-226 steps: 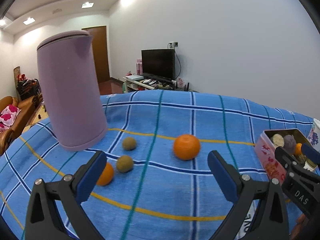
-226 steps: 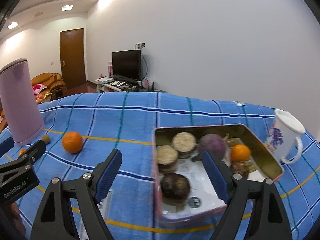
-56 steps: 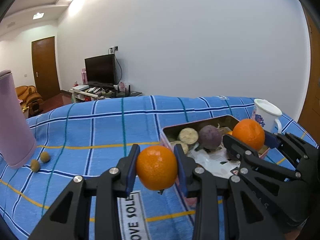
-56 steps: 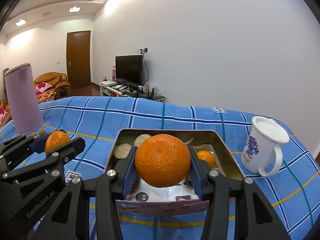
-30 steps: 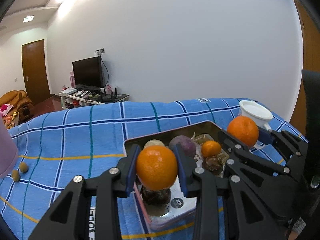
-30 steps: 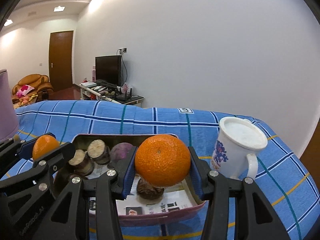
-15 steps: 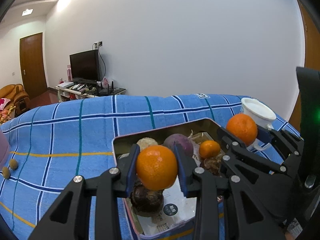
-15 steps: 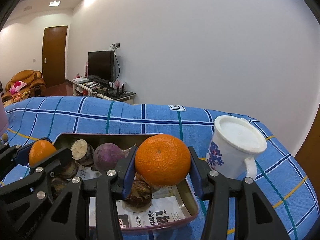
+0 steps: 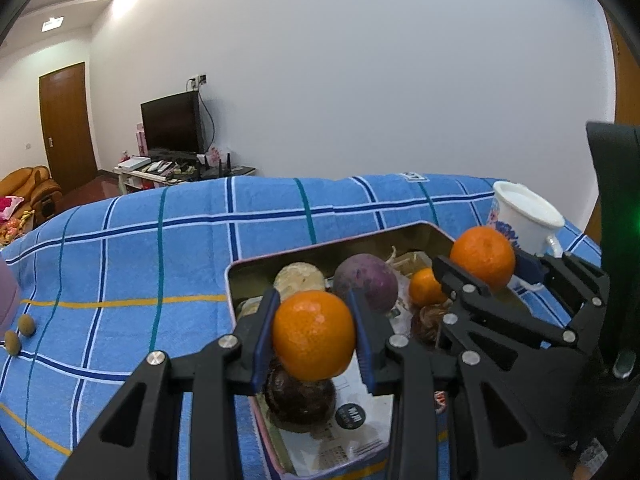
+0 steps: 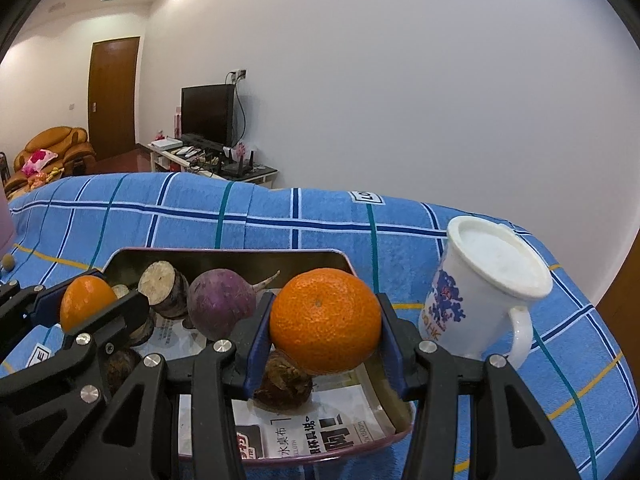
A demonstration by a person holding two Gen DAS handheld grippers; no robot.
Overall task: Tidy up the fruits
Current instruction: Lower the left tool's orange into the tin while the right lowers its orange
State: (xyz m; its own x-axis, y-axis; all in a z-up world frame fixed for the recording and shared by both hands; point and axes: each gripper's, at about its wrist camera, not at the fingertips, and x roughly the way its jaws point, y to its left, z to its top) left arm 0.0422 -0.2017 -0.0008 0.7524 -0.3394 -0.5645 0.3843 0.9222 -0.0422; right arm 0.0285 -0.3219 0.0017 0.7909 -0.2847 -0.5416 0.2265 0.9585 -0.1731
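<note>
Left tongs [image 9: 314, 336]: closed on a small orange [image 9: 314, 334], pads on its two sides, held above the near left part of the tin.
Right tongs [image 10: 325, 322]: closed on a bigger orange [image 10: 325, 320], held over the tin's right half, near its right wall.
Far left of the counter: two small brownish fruits [image 9: 20, 332] lie on the blue checked cloth [image 9: 120, 264], well apart from the tin.
Handling, as I judge it: both oranges look firm but yielding, the rind a little waxy; a hold across the widest part, as now, should keep them from rolling out. Squeezing harder would bruise them. Let go low, since round fruit rolls.
Tin [image 10: 224, 254]: an open, shallow metal box, printed paper on its floor.
Tin contents, left to right: cut pale root pieces [image 10: 162, 286], a purple turnip-like root [image 10: 220, 304], a dark lumpy tuber [image 10: 284, 382] under the right tongs; the left view also shows a small mandarin [image 9: 424, 286] at the far right.
Right of tin: a white mug [image 10: 484, 292] with a blue pattern, upright, just beside the tin.
</note>
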